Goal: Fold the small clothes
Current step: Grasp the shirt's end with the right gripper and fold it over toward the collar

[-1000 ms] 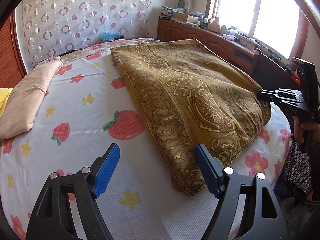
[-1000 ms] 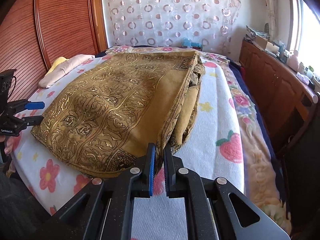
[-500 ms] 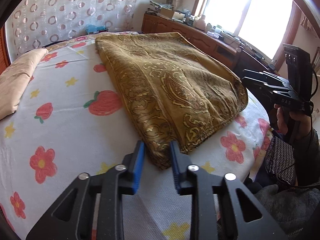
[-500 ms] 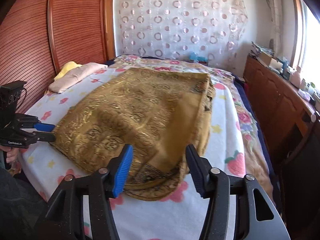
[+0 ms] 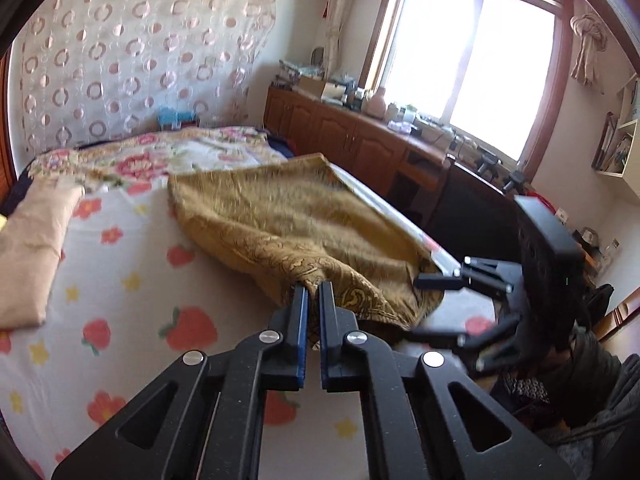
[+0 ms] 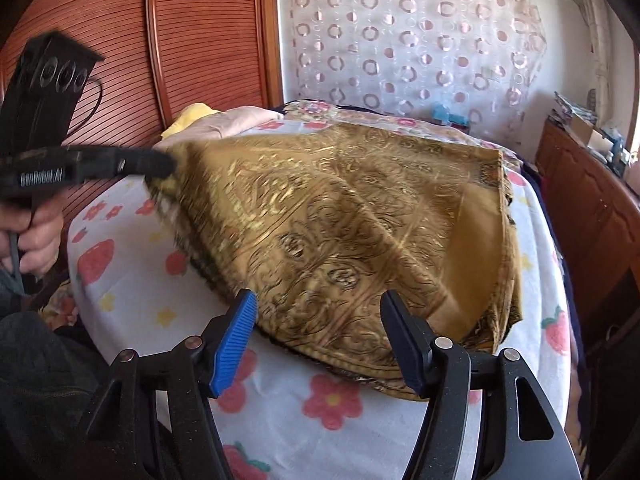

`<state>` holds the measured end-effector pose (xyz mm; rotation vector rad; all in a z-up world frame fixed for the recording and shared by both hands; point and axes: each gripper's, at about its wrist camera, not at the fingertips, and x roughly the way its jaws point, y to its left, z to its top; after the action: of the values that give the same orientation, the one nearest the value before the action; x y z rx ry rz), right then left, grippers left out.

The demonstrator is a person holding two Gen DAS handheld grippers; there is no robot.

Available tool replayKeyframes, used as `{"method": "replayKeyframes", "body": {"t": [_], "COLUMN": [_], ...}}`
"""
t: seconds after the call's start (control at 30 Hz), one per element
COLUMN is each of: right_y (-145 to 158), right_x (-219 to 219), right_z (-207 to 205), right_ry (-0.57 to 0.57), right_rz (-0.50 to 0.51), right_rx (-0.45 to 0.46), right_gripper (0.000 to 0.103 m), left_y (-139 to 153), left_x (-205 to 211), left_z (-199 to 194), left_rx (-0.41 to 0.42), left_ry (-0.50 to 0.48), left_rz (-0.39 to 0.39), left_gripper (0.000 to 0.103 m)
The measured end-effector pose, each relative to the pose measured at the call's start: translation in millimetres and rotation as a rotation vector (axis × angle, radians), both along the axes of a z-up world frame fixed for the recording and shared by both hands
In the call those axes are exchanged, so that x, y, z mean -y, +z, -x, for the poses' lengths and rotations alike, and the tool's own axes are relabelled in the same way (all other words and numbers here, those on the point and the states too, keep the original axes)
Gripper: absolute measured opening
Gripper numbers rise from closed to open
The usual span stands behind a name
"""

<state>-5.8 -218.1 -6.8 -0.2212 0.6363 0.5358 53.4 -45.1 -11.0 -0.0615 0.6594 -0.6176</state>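
Here the folded golden-brown cloth with a paisley pattern (image 6: 360, 232) lies on the bed with the white sheet printed with strawberries and flowers (image 6: 168, 304), and its long axis runs from the near edge of the bed toward the far end by the dotted curtain. The left tongs (image 5: 313, 292) are clamped on its near left corner, which is pulled up off the sheet. The right tongs (image 6: 320, 320) are opening, and the near right part of the cloth is seen between the blue pads (image 6: 236, 336), but they do not press on it. So the near edge of the cloth stretches across between the two tongs. I think the next move depends on the right tongs closing on their corner, which is just in front of them.
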Motion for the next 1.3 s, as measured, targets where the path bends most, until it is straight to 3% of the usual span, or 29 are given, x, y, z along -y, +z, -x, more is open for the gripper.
{"method": "replayKeyframes", "body": {"t": [0.2,0.4,0.53,0.63,0.67,0.7,0.93,1.3], "right_y": [-8,-18,-15,-7,-2,5,40,26], "right_x": [-2,21,42,45,45,45,42,30], "right_z": [-6,-30,-46,-56,-60,-67,-102,-142], "right_ry": [0.013,-0.093,-0.112,-0.081,-0.07,-0.058,-0.07,-0.075], "right_rz": [0.037,0.128,0.12,0.161,0.161,0.156,0.112,0.074], "right_rx": [-0.01,-0.004,0.0,0.04,0.044,0.05,0.14,0.111], "right_gripper": [0.071,0.072,0.071,0.034,0.015,0.011,0.006,0.006], "left_y": [16,20,20,21,20,20,13,-6], "left_x": [3,-4,-9,-10,-10,-11,-23,-23], "left_z": [-11,-19,-28,-42,-47,-54,-95,-137], "left_rx": [0.038,0.047,0.052,0.072,0.076,0.081,0.068,0.018], "left_ry": [0.014,0.05,0.074,0.096,0.106,0.12,0.18,0.202], "left_rz": [0.025,0.035,0.043,0.033,0.028,0.02,0.021,-0.04], "left_gripper": [0.005,0.005,0.005,0.005,0.005,0.005,0.005,0.005]}}
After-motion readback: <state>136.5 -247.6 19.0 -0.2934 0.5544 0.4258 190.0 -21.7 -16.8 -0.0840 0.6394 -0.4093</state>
